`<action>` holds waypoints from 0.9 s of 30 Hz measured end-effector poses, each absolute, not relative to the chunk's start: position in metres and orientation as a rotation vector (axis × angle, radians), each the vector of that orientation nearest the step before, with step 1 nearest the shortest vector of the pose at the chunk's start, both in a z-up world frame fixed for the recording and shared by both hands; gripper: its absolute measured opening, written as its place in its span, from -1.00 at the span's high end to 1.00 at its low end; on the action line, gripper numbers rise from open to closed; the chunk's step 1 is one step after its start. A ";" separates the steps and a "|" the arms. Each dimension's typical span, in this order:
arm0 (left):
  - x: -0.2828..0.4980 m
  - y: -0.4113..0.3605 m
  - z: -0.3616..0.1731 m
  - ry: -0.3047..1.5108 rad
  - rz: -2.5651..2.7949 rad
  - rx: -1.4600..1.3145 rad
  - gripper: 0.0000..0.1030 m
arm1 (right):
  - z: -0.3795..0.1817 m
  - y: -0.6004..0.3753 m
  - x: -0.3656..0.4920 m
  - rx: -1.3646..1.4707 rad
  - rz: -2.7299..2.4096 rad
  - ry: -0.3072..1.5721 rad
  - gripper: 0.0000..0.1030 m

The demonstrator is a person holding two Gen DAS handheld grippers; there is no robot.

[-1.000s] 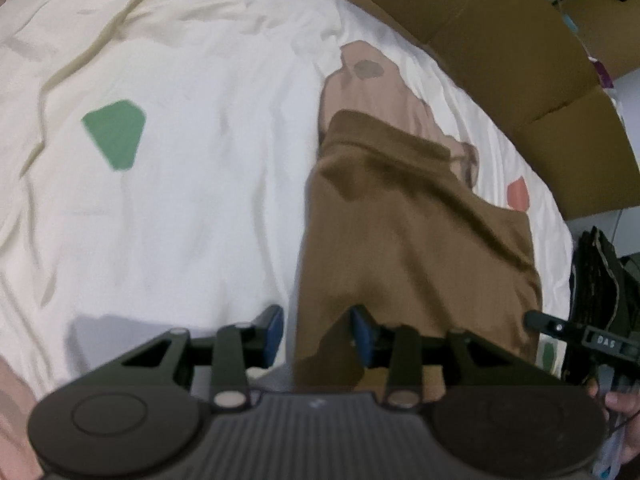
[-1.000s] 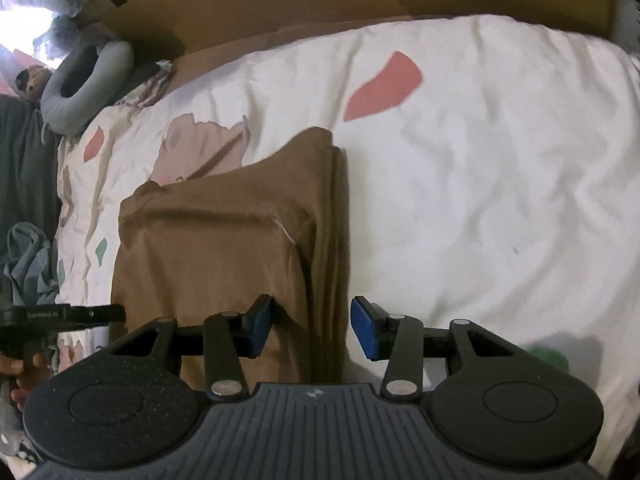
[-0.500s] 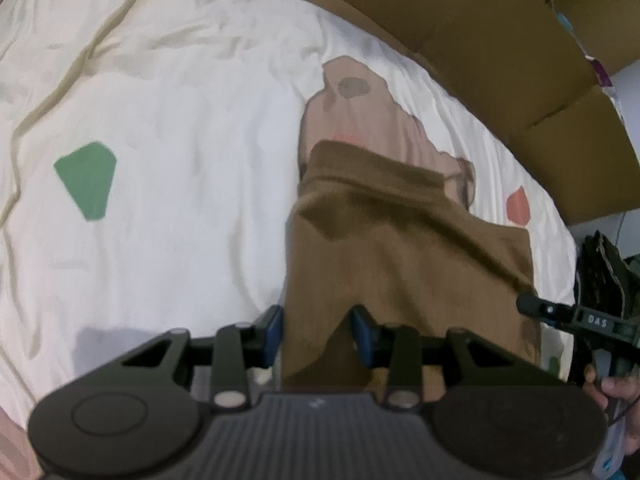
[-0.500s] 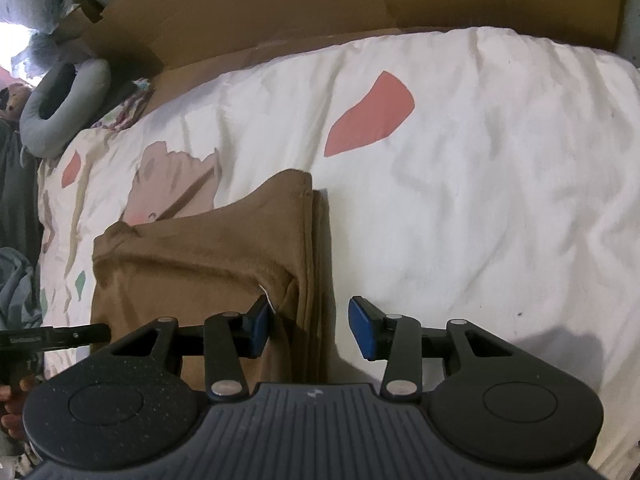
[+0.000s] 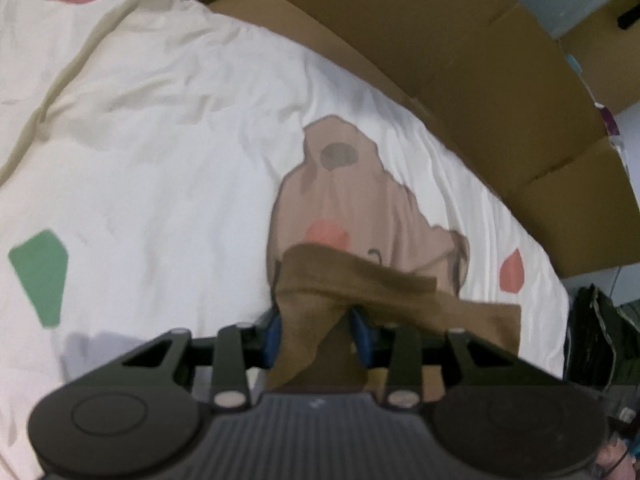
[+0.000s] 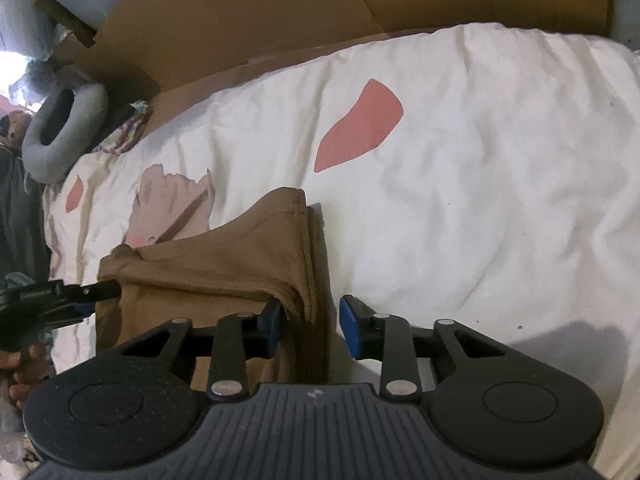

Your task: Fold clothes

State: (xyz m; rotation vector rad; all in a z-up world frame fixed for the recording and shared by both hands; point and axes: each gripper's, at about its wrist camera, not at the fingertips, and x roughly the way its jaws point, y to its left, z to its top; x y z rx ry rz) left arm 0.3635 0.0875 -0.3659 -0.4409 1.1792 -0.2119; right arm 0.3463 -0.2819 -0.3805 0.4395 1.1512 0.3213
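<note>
Since a second ago the left claw (image 5: 316, 330) has lifted the garment's (image 6: 224, 268) edge, now bunched and gripped low centre. The right claw (image 6: 310, 326) straddles its right edge on the bed (image 6: 460, 200), released. Mid-fold; next, the right must clench.

One folded brown cotton garment (image 6: 208, 280) lay at lower left of the right wrist view. One white printed bedsheet (image 6: 500, 184) lay under it. Two black grippers with blue pads showed: the right gripper (image 6: 308, 322) at bottom centre, the left gripper (image 5: 316, 338) in its own view. One grey ring-shaped cushion (image 6: 66, 132) sat upper left.
</note>
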 end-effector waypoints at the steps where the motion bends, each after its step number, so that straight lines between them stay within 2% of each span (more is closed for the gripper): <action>1: 0.366 0.087 -0.366 1.176 -0.208 -0.441 0.28 | -0.381 -0.283 0.347 0.446 0.323 1.151 0.36; 9: 0.367 0.089 -0.372 1.160 -0.196 -0.459 0.31 | -0.381 -0.291 0.344 0.504 0.346 1.161 0.32; 14: 0.355 0.094 -0.370 1.177 -0.230 -0.474 0.14 | -0.379 -0.298 0.339 0.546 0.366 1.173 0.15; 27: 0.333 0.103 -0.382 1.218 -0.284 -0.561 0.13 | -0.414 -0.313 0.340 0.820 0.434 1.253 0.14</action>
